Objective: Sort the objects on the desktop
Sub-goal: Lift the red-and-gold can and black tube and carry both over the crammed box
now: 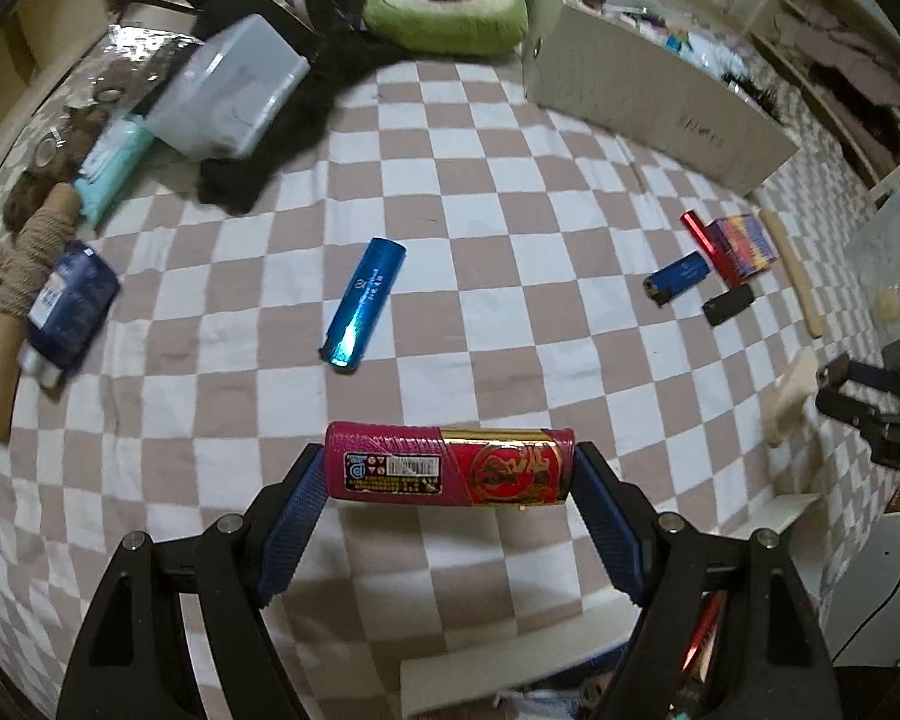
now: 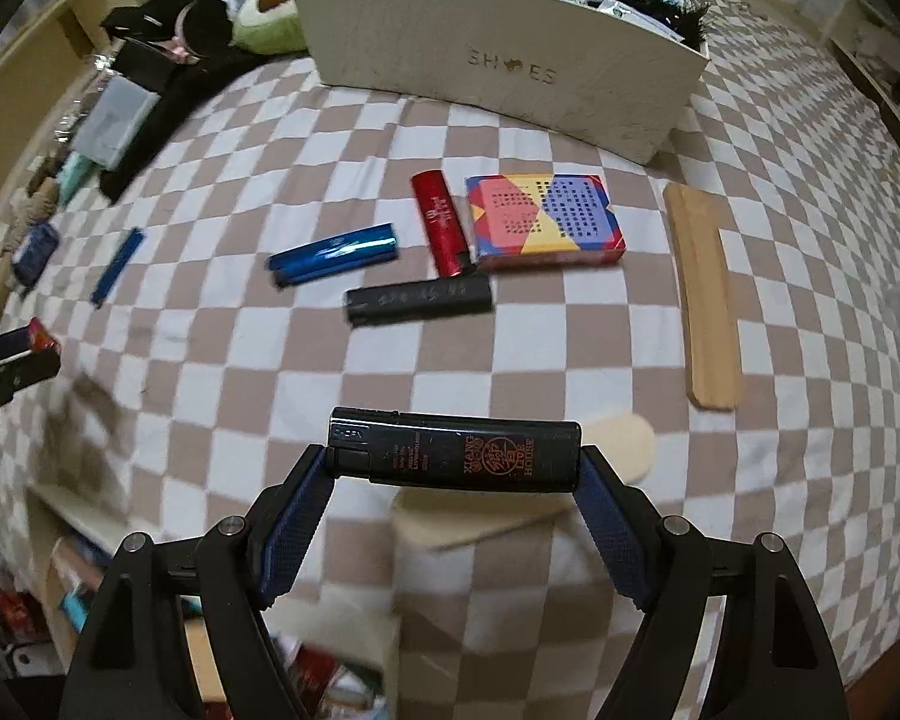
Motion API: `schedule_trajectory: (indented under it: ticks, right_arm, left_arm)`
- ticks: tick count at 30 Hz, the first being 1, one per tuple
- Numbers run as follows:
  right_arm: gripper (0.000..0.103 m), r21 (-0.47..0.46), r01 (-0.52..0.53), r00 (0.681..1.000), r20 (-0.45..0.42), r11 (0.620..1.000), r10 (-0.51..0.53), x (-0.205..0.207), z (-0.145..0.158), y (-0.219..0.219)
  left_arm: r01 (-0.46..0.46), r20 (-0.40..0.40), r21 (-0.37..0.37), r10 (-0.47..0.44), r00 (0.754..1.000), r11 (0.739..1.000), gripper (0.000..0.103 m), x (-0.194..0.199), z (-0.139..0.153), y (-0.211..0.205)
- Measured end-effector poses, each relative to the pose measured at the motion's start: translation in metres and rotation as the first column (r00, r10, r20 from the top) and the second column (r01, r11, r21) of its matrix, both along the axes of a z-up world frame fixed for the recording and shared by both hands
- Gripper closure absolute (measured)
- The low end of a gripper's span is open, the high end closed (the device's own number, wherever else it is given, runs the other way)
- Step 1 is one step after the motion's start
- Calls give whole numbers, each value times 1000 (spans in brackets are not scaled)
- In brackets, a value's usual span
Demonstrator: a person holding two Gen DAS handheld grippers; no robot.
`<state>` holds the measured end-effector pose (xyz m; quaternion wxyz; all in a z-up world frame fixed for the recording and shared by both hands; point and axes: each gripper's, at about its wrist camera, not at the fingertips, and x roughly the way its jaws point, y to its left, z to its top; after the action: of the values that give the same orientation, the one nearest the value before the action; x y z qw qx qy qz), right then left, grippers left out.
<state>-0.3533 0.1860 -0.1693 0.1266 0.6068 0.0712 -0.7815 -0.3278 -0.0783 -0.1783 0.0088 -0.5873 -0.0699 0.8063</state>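
My left gripper (image 1: 450,471) is shut on a red and gold lighter (image 1: 450,467), held crosswise by its ends above the checkered cloth (image 1: 510,192). My right gripper (image 2: 456,459) is shut on a black lighter (image 2: 456,450), held the same way. On the cloth lie a blue lighter (image 1: 363,305), and to the right a group: a blue lighter (image 2: 333,255), a red lighter (image 2: 443,223), a black lighter (image 2: 417,300) and a colourful card box (image 2: 543,221). That group also shows in the left wrist view (image 1: 717,261).
A white shoe box (image 2: 510,69) full of items stands at the back. A wooden stick (image 2: 705,294) lies at the right. An avocado plush (image 1: 447,0), a grey box (image 1: 228,87), dark cloth and a blue pack (image 1: 69,309) sit at the left. An open carton (image 1: 510,660) is below the grippers.
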Motion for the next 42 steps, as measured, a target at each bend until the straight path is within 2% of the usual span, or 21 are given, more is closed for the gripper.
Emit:
schedule_trajectory:
  ticks: [3, 8, 15, 23, 29, 34, 42]
  right_arm:
    - [22, -22, -24, 1000, -4, 999, 24, 17, 12, 30]
    - [22, -66, -52, 999, -18, 996, 51, 37, 27, 23]
    - [22, -121, -79, 997, -20, 989, 77, 64, 42, 20]
    - [22, -194, -134, 991, -10, 972, 134, 106, 54, 18]
    - [22, -219, -175, 982, 29, 960, 185, 136, 49, 18]
    - [22, -284, -157, 972, 126, 946, 199, 150, 31, 16]
    - [22, -285, -193, 959, 148, 939, 242, 178, 23, 7]
  left_arm:
    - [23, -15, 17, -23, 1000, 1000, 22, 27, 17, -18]
    - [30, -30, 63, -28, 999, 998, 22, 53, 30, -21]
    - [48, -73, 61, -43, 996, 997, 22, 86, 50, -8]
    - [133, -87, 86, -125, 988, 987, 22, 128, 69, 20]
    - [215, -50, 117, -210, 976, 970, 22, 168, 66, 43]
    - [249, 12, 154, -253, 967, 956, 22, 191, 53, 56]
    - [285, 64, 160, -298, 953, 945, 22, 215, 42, 67]
